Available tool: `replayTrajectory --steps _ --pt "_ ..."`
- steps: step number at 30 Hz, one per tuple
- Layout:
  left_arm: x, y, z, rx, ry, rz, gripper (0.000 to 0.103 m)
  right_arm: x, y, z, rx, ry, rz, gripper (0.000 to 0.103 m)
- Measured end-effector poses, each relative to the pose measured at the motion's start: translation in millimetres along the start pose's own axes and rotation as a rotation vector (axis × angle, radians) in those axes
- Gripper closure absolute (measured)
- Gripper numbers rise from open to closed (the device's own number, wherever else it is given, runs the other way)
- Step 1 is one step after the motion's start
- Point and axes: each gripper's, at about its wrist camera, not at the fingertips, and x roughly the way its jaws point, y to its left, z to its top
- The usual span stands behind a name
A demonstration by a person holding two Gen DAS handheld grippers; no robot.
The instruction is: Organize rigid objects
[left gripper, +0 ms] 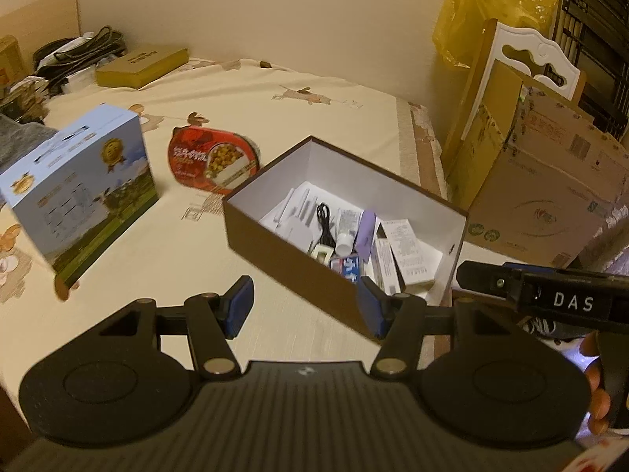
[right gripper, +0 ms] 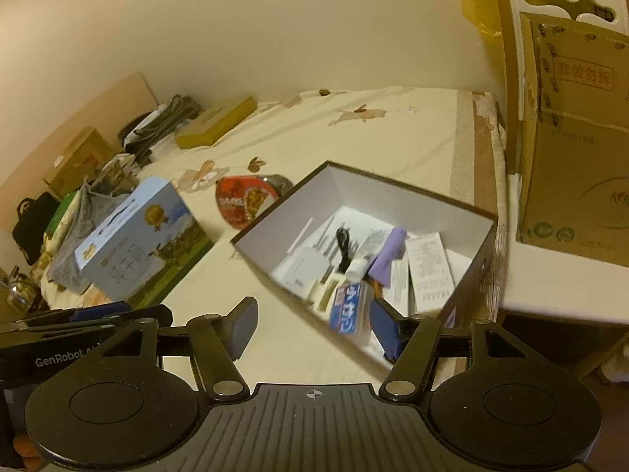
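1. Inside the brown box (left gripper: 298,267) the contents are jumbled and blurred: a black cable (left gripper: 324,218), a purple tube (left gripper: 366,232), a blue-and-white packet (left gripper: 350,266) and white cartons (left gripper: 409,251) can be told apart; the rest, papers and small bits, I cannot name. The near wall hides whatever lies low against it.
2. At the lower right of the left wrist view only the tip of the right tongs (left gripper: 542,287) shows, cut off by the frame edge, with a few fingers (left gripper: 593,381) of the person's hand behind it.
3. At the lower left of the right wrist view the left tongs (right gripper: 86,318) are likewise seen only in part, from the side.
4. The left tongs (left gripper: 304,308) point down at a slant over the bed (left gripper: 275,98), the jaws spread, nothing between the blue pads (left gripper: 238,306); the right pad overlaps the box's near corner in the picture, but I cannot tell if it touches.
5. The right tongs (right gripper: 314,328) are held at a similar slant, spread and empty, over the box's near rim.
6. The box lies open near the bed's right edge. A blue-and-green carton (left gripper: 82,192) stands on the left, a red round food tub (left gripper: 214,161) between the two.
7. Bare sheet lies open in the foreground and beyond the box; a stack of cardboard boxes (left gripper: 550,188) crowds the right side of the frame.
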Motion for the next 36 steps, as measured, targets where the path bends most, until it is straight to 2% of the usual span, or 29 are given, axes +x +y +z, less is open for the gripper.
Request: replayTrajectory --steps 16,36 --pt "-68.5 15.3 -60.8 -0.034 0.018 0.109 0.049 -43.6 43.5 -48.9 -0.098 0.021 0.032 0.042" --pt "-102.8 33.6 -106.2 -0.105 0.05 0.153 0.049 -41.5 71.6 -93.4 -0.182 0.133 0.069 0.042"
